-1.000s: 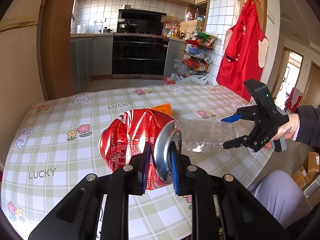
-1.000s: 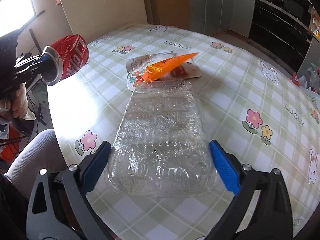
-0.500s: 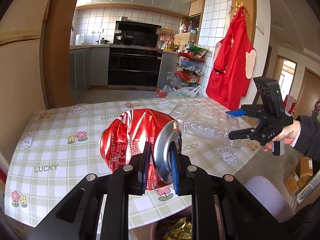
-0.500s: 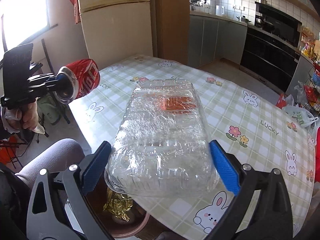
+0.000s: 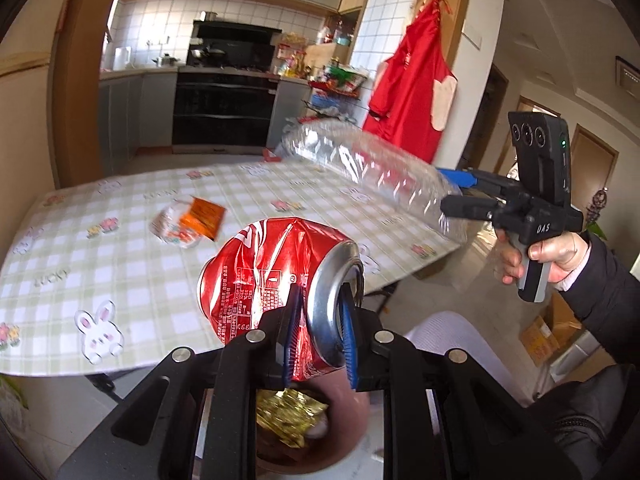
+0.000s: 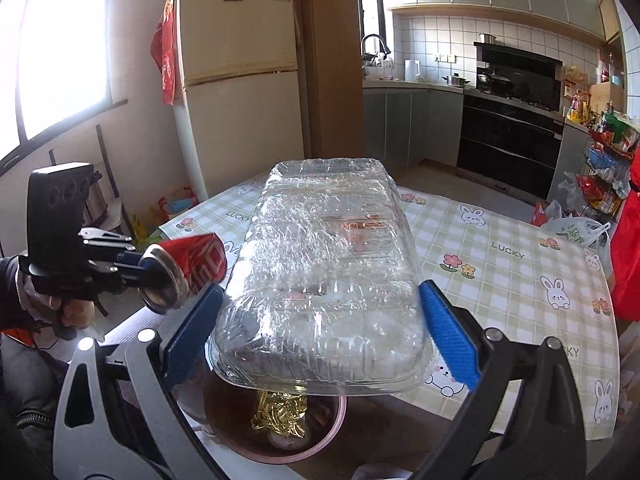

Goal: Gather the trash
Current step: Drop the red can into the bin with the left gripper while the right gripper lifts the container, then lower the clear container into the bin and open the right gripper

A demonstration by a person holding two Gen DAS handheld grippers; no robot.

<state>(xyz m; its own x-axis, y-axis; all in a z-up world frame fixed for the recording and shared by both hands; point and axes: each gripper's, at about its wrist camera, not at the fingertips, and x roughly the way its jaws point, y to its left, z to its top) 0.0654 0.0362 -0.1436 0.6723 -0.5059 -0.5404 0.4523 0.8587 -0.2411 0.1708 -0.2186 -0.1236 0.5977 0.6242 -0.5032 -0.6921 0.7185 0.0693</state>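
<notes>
Your left gripper (image 5: 318, 334) pinches the crushed can (image 5: 276, 280); your right gripper (image 6: 320, 334) clamps the plastic tray (image 6: 324, 276), both level above the bin (image 6: 276, 436).

Against the far wall a black oven (image 5: 226, 106) under a cooktop with a pot (image 6: 456, 79), a cream fridge (image 6: 240, 92) by the window, a red apron (image 5: 408, 92) hanging on the wall, a wire rack (image 6: 600, 176) of groceries.

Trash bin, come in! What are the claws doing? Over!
Left claw shut on crushed red can. Right claw shut on clear plastic tray. Both above brown bin; gold wrapper inside. Orange packet left on table.
</notes>
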